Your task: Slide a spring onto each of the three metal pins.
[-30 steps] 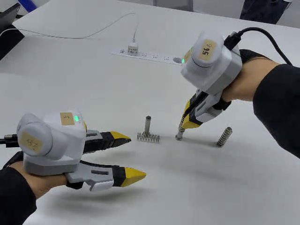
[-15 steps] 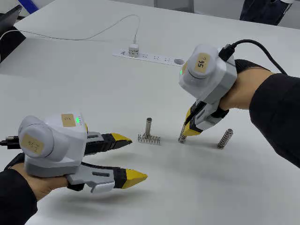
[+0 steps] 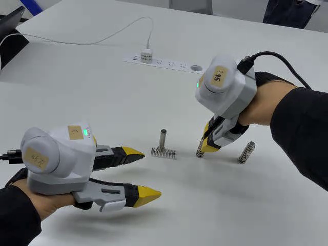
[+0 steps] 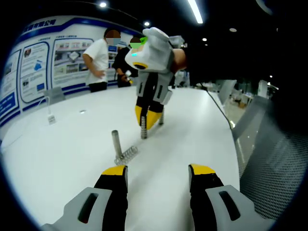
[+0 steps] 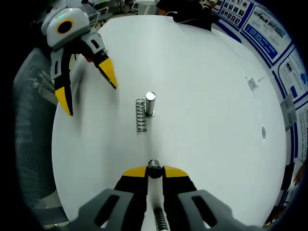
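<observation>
Right gripper (image 3: pixel 207 146) is pointing down at the white table (image 3: pixel 77 97) with its jaws pinching the held pin (image 3: pixel 199 149). The pin's lower end is touching the tabletop. In the right gripper view, spring coils are wrapping that pin in between the two jaws, so this one is looking loaded.

Left gripper (image 3: pixel 139 172) is hanging low over the near-left part of the table. Its jaws are spread wide, gripping nothing and aiming roughly toward the pins.

Between the two grippers, the bare pin (image 3: pixel 162 138) is standing upright on its own. The loose spring (image 3: pixel 163 152) is lying flat on the table right at its foot. I honestly can't say if it's touching the pin or just beside it.

Just past the right gripper on its right side, the far spring (image 3: pixel 246 151) is standing tilted. I can't tell whether there's a pin inside it.

Further back, a power strip (image 3: pixel 166 63) is sitting on the table with a white plug (image 3: pixel 147 55) stuck in it. A cable (image 3: pixel 92 38) is trailing off to the left. In the left gripper view, two people (image 4: pixel 98 60) are standing at the far side of the room.
</observation>
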{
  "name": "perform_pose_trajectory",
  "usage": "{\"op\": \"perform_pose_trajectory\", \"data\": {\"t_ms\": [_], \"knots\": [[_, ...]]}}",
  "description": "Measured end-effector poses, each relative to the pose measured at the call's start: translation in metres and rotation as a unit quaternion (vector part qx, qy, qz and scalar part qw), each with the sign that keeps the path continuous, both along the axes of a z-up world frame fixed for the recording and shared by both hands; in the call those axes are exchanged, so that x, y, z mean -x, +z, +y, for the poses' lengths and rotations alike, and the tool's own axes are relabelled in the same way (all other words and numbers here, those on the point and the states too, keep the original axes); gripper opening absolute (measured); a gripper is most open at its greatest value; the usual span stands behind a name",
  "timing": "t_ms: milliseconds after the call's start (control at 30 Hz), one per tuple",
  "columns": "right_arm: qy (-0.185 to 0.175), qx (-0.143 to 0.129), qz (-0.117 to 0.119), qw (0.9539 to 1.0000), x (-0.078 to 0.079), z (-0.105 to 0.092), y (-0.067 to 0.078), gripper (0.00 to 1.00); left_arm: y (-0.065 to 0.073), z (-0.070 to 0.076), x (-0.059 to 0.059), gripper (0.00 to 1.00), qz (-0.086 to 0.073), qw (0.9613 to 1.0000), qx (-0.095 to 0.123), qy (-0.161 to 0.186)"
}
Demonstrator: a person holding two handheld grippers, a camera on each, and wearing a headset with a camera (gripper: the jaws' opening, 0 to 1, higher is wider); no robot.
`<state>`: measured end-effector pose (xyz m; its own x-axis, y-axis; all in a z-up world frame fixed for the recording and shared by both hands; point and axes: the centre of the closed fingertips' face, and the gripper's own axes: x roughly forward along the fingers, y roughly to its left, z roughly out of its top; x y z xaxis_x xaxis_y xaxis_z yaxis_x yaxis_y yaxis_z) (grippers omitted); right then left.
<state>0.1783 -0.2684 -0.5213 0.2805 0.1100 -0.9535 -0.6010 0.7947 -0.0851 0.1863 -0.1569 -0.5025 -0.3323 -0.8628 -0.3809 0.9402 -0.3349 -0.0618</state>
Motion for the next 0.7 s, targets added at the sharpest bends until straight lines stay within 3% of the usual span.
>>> {"op": "perform_pose_trajectory", "data": {"t_ms": [700], "knots": [[-0.003, -0.005, 0.002, 1.0, 0.0041, -0.0035, -0.004, 0.2, -0.0001, 0.0001, -0.0008, 0.52, 0.001, 1.0, 0.0, 0.003]]}}
